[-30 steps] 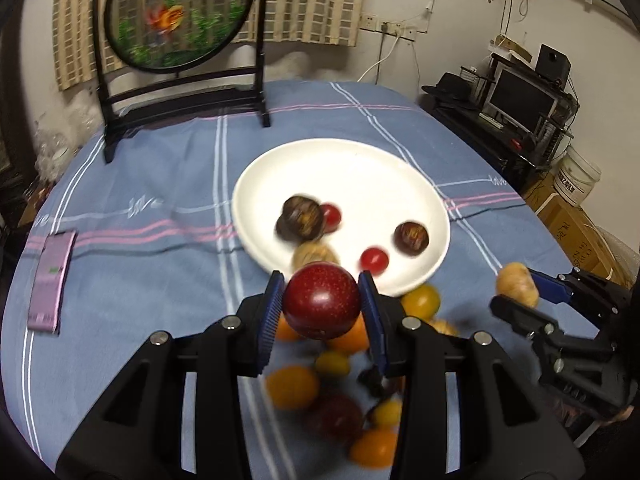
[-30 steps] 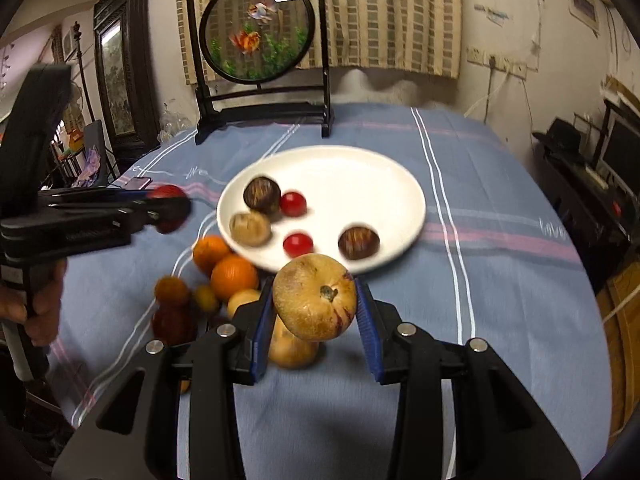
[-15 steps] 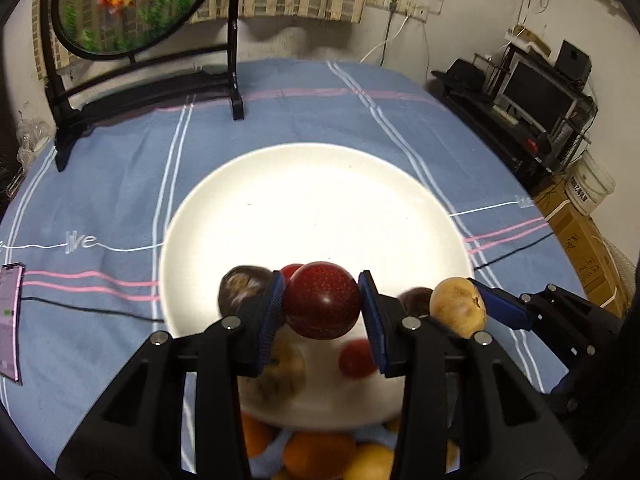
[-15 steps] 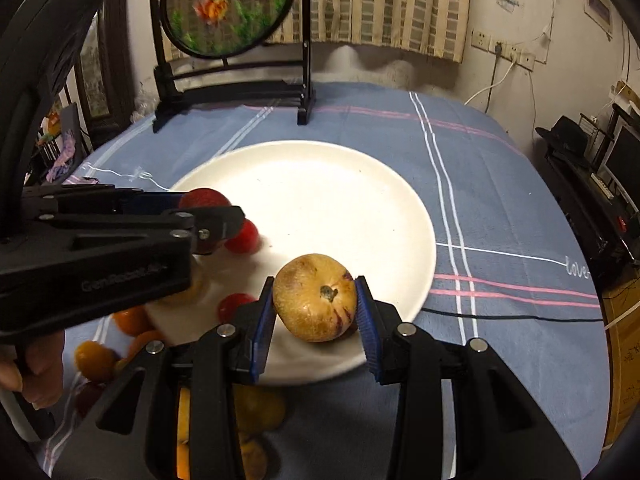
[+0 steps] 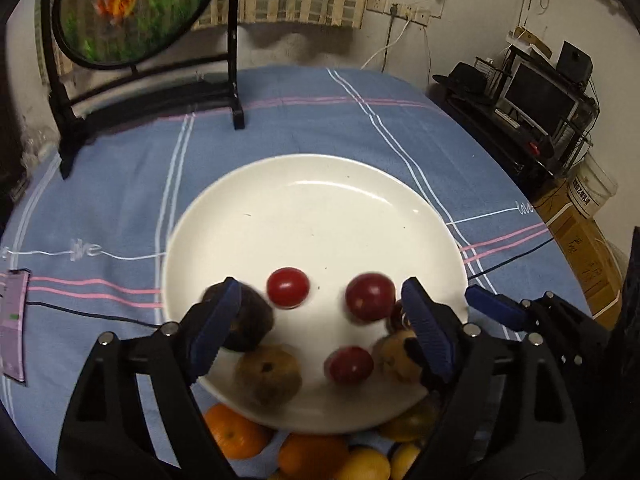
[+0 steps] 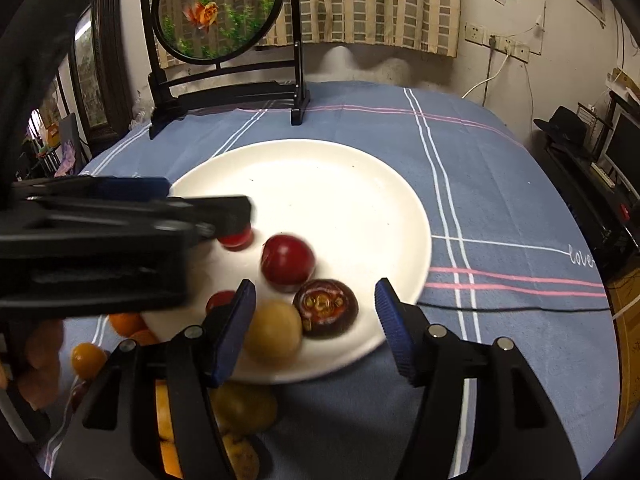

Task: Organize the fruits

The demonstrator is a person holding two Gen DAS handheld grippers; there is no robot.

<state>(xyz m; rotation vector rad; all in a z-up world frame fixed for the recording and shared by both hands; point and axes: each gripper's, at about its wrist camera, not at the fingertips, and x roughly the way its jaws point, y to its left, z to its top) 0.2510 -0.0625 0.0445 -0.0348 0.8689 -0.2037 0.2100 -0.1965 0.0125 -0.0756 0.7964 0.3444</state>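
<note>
Blue tablecloth [image 5: 304, 128] surrounds our plate [image 5: 320, 200]; both the left gripper [image 5: 320, 316] and right gripper [image 6: 314, 320] have just been opening, releasing the red fruit [image 5: 370, 298] and yellow fruit [image 6: 274, 330]; we should lift straight away.

in the left wrist view we find the plate [image 5: 304, 200] at mid frame on the tablecloth [image 5: 120, 168], with the framed round screen [image 5: 132, 12] behind it at upper left. fruits lie on the plate's lower part: a plum [image 5: 370, 298] right of a small tomato [image 5: 288, 287], another tomato [image 5: 349, 365] below them. oranges [image 5: 236, 430] sit off the plate at the bottom edge. a phone [image 5: 14, 324] lies at far left.
</note>
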